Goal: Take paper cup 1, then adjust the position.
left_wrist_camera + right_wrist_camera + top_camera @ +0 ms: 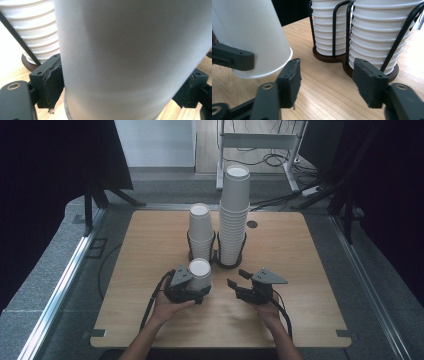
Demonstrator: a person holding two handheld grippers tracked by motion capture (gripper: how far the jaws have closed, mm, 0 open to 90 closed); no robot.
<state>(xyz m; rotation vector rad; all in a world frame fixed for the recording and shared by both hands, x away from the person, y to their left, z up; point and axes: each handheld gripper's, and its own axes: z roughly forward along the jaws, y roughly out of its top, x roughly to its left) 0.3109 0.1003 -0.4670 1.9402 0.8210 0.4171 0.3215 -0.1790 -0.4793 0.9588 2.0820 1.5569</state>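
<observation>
High view shows our left tongs (196,289) pinching a white paper cup (199,275), upside down, near the middle of the light wooden bench (310,270), just in front of two stacks of white paper cups (218,227) in a black wire holder. Our right tongs (239,281) hang spread and empty beside it. We judge the cup light, thin-walled and easily crushed, so we would grip its sidewall gently, near the stiffer rolled rim.

surface: light wooden table (150,255) | far centre: dark round-based wire holder (329,56), touching the top, carrying two side-by-side stacks of upturned white paper cups (234,215) | far right of the stacks: small dark round grommet (252,224)
</observation>
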